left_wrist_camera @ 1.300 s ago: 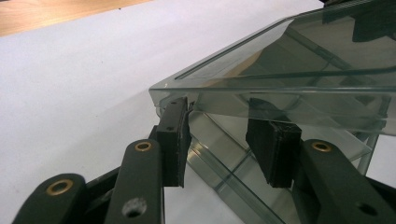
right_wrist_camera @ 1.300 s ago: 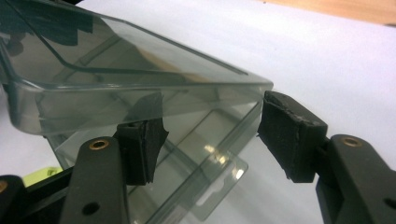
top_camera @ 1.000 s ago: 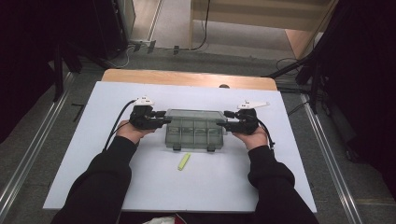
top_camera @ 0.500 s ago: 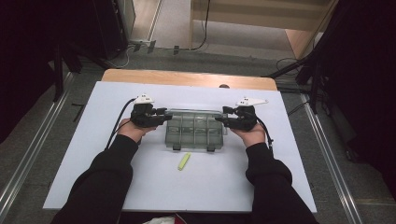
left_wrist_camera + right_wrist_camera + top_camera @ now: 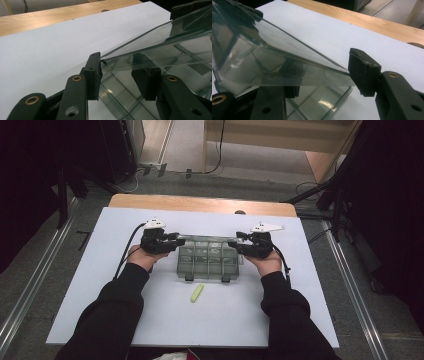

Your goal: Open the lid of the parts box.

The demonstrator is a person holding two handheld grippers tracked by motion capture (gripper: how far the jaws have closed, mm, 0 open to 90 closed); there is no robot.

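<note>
Nearest the person: a small yellow-green stick [image 5: 197,293] lies loose on the white table [image 5: 100,285], just in front of the box, apart from both hands.

Next back: clear compartment box [image 5: 208,262] at table centre, two latches on its front edge hanging free, i.e. unlatched. Base sits flat on the table.

Change vs 1.0 s ago: the lid lay over the box then, w/ both grippers lower on the box ends. Now the clear lid [image 5: 160,42] is tilted up off the base, front edge raised, hinge at the far side. Both hands sit farther from the person than before.

Left gripper [image 5: 175,241]: jaws partly open, straddling the lid's end edge; the left pad [image 5: 93,75] touches the corner, the other pad sits under the lid. Can't tell if it's truly pinched; looks more like a prop than a clamp.

Right gripper [image 5: 235,242]: same at the other end, jaws apart w/ the lid's corner between them, one pad [image 5: 362,72] beside the corner, the other below the lid.

Judgement: opening is under way, approx. halfway; lid needs to swing on back. Risk: the lid slips off the pads and drops shut.
</note>
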